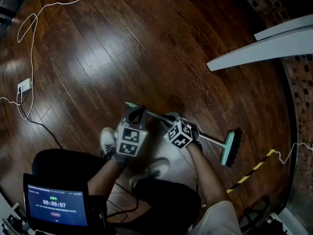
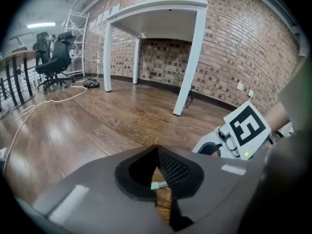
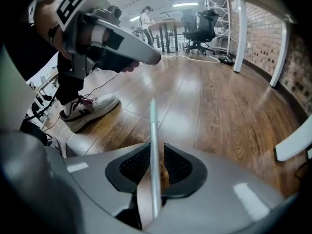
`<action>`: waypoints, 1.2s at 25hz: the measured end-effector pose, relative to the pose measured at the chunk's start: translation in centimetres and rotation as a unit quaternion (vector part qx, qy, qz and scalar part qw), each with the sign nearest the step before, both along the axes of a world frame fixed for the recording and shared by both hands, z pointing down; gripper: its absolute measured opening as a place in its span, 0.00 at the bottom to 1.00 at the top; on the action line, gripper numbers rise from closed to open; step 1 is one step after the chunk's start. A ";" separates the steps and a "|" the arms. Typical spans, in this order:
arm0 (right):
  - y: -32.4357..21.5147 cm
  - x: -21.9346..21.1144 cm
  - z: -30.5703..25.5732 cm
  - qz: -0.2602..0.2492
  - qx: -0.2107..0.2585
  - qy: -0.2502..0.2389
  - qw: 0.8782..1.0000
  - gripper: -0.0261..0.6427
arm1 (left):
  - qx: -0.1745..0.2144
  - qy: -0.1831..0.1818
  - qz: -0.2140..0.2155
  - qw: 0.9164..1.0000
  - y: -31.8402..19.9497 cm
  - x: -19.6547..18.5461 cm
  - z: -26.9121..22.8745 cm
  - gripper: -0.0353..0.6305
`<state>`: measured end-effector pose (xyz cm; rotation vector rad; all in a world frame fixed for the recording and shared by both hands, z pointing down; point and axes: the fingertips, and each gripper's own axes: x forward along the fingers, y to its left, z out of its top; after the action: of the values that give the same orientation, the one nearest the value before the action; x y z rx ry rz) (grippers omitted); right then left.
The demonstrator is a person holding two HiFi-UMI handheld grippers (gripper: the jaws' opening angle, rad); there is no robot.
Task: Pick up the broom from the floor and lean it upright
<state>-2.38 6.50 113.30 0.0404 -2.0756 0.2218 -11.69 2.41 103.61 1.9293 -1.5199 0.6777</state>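
The broom (image 1: 211,140) lies flat on the wooden floor, its teal brush head (image 1: 231,147) at the right and its thin metal handle running up-left. My left gripper (image 1: 139,112) is down over the handle's teal end; in the left gripper view that tip (image 2: 158,185) shows in the narrow gap of the left gripper (image 2: 157,178), whose jaws stand apart. My right gripper (image 1: 172,117) straddles the handle further along. In the right gripper view the handle (image 3: 152,130) runs between the pads of the right gripper (image 3: 155,172), which is open.
The person's shoes (image 1: 107,141) stand just behind the handle. A white table (image 1: 264,48) juts in at the upper right, by the brick wall. A white cable (image 1: 29,23) and socket (image 1: 23,86) lie at the left. Black-yellow tape (image 1: 254,169) marks the floor at right.
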 end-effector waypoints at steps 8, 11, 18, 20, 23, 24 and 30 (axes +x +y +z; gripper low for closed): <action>0.5 -0.3 4.4 0.011 -0.024 0.024 0.999 0.21 | 0.007 -0.004 0.005 1.000 0.6 0.2 1.7 0.05; 0.7 -0.5 4.6 -0.009 -0.035 0.037 0.999 0.24 | 0.011 0.002 -0.005 1.000 0.2 -0.8 1.7 0.05; 1.7 -0.4 6.5 -0.064 -0.009 0.099 0.993 0.26 | 0.012 0.004 -0.013 1.000 0.0 -2.1 1.3 0.05; 1.2 -0.5 6.6 -0.054 -0.008 0.099 0.994 0.22 | 0.012 0.003 -0.014 1.000 0.0 -2.4 1.3 0.05; 1.1 -0.5 6.6 -0.055 -0.005 0.108 0.993 0.18 | 0.010 0.004 -0.013 1.000 0.1 -2.4 1.2 0.05; 1.0 -0.5 6.6 -0.054 -0.003 0.113 0.992 0.18 | 0.010 0.004 -0.012 1.000 0.0 -2.3 1.1 0.05; -0.3 -0.1 4.7 -0.015 0.020 0.108 0.994 0.17 | 0.022 -0.020 0.021 0.999 -0.8 -1.8 -0.9 0.05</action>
<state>-2.47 6.22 117.99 0.0549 -1.8631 0.1495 -13.53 1.62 102.75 1.9967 -1.5336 0.7111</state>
